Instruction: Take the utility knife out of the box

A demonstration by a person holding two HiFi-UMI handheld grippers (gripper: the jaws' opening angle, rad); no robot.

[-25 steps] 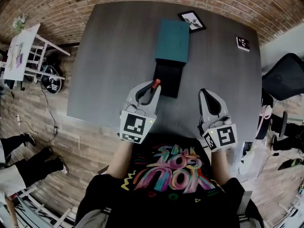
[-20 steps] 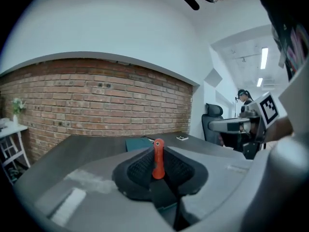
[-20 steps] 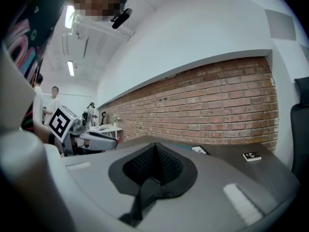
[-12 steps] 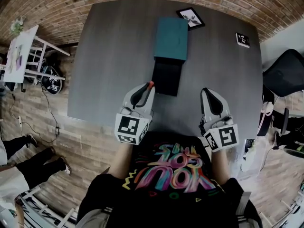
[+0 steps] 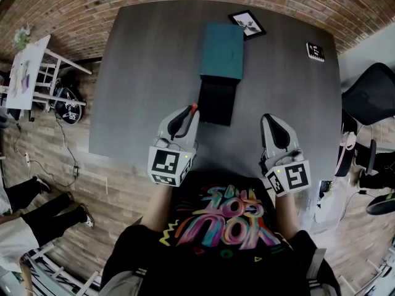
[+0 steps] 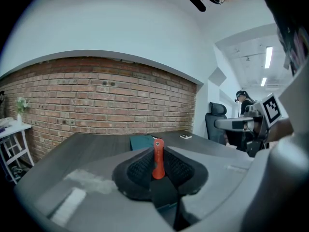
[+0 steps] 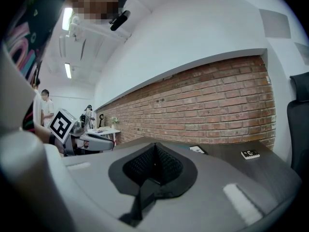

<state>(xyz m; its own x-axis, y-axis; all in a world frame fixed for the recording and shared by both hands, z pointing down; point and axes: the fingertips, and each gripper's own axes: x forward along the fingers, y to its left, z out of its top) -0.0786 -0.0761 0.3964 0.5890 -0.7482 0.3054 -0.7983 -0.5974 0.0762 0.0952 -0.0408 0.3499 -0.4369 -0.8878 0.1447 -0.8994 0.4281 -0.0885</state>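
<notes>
An orange-red utility knife (image 5: 192, 109) stands out from the tips of my left gripper (image 5: 187, 115), which is shut on it just left of the box's near end. In the left gripper view the knife (image 6: 158, 159) stands upright between the dark pads. The box lies ahead in the middle of the grey table: a black tray (image 5: 218, 102) slid out from under a teal sleeve (image 5: 223, 51). My right gripper (image 5: 272, 123) hovers near the table's front right, apart from the box. Its jaws (image 7: 154, 161) meet with nothing between them.
A small framed picture (image 5: 249, 23) and a marker card (image 5: 315, 52) lie at the table's far right. A black office chair (image 5: 370, 97) stands to the right of the table, and a white side table (image 5: 28, 66) to the left. People stand in the background of the right gripper view.
My left gripper has drawn back slightly from the black tray and rolled a little, the knife still in it. The right gripper has not moved.
</notes>
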